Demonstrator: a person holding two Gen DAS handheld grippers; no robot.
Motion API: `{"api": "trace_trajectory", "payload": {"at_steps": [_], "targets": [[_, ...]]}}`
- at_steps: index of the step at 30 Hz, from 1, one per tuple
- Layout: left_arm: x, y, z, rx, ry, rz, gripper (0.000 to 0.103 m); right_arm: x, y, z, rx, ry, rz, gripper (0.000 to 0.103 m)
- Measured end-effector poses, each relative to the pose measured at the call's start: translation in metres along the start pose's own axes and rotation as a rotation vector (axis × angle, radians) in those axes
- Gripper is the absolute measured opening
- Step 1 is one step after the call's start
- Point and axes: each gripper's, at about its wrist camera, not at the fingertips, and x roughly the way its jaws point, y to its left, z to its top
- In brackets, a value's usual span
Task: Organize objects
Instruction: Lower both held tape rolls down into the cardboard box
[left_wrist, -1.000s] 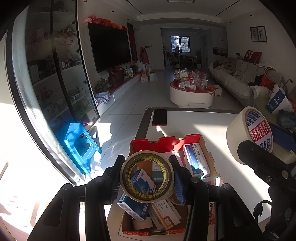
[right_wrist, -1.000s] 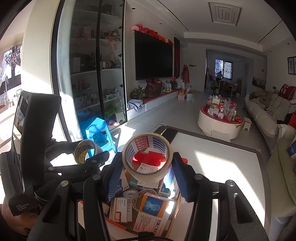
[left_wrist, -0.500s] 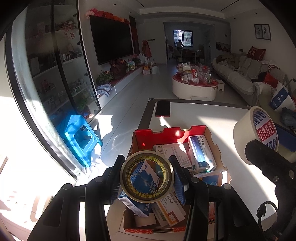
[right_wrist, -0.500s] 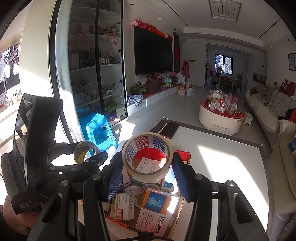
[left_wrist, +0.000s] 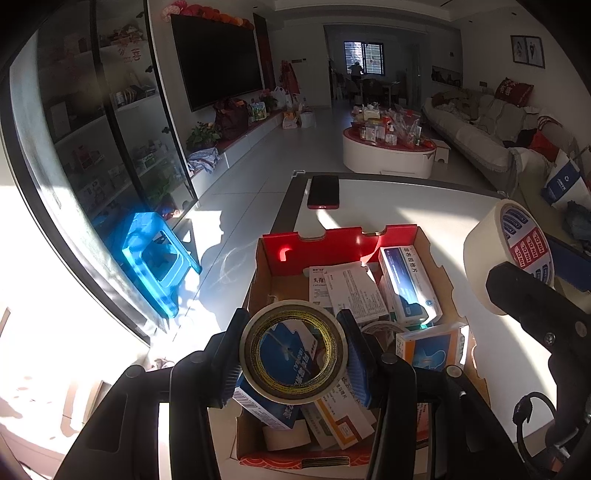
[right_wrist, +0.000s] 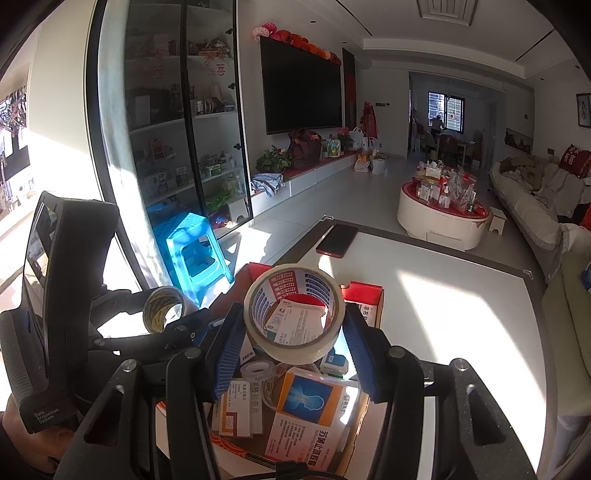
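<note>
My left gripper (left_wrist: 293, 352) is shut on a clear tape roll (left_wrist: 251, 350) with a yellowish core, held above the near end of an open cardboard box (left_wrist: 295, 247) with a red inner flap. The box holds several medicine boxes (left_wrist: 406, 284). My right gripper (right_wrist: 294, 334) is shut on a wider beige tape roll (right_wrist: 295, 347) with red and blue print, also above the box (right_wrist: 364, 291). That roll shows at the right of the left wrist view (left_wrist: 487, 258); the left roll shows in the right wrist view (right_wrist: 164, 308).
The box sits on a white table (left_wrist: 424, 206). A dark red phone (left_wrist: 324, 192) lies at the table's far left corner. A blue plastic stool (left_wrist: 155, 258) stands on the floor to the left by a glass cabinet. A small tape roll (right_wrist: 257, 369) lies in the box.
Both grippers have risen and pulled back slightly with their rolls; more of the box's inside shows beneath them. Both grips are unchanged.
</note>
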Motion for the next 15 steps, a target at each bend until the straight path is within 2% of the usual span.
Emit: {"api": "trace_trajectory", "payload": {"at_steps": [15], "targets": [[0.030, -0.004, -0.003, 0.017, 0.058, -0.003, 0.052, 0.033, -0.008, -0.003, 0.016, 0.044, 0.008, 0.053]]}}
